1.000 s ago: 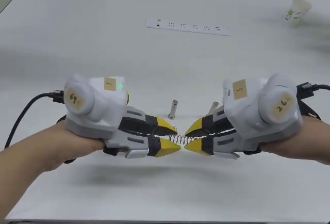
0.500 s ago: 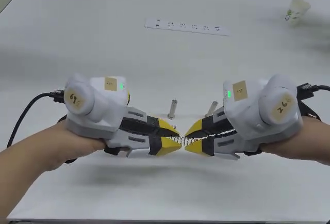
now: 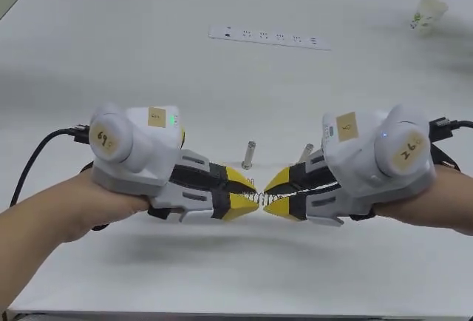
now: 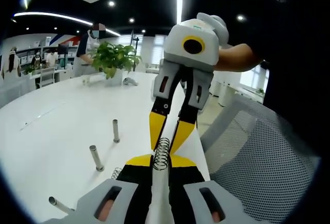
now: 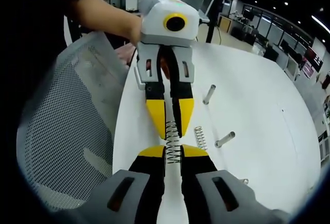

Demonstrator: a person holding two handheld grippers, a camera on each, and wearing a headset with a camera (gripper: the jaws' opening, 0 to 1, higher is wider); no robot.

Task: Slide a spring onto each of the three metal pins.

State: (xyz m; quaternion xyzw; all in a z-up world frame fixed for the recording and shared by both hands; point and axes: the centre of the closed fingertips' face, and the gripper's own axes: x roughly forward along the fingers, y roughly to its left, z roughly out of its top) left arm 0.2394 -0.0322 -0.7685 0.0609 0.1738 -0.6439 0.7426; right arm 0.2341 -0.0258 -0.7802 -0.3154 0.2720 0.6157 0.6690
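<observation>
Pin (image 3: pixel 305 154) half behind right gripper (image 3: pixel 267 195), perhaps leaning.

From the head: forward and down onto the white table (image 3: pixel 148 55), from behind and above the left tongs (image 3: pixel 250 192) and right tongs (image 3: pixel 270 194), close over both. From the left tongs: along the jaws, straight at the right tongs, tip to tip. From the right tongs: the opposite way, equally close. Shared by all three: the spring (image 3: pixel 260 198) between the tips, and the pins (image 3: pixel 249 155) just beyond them.
</observation>
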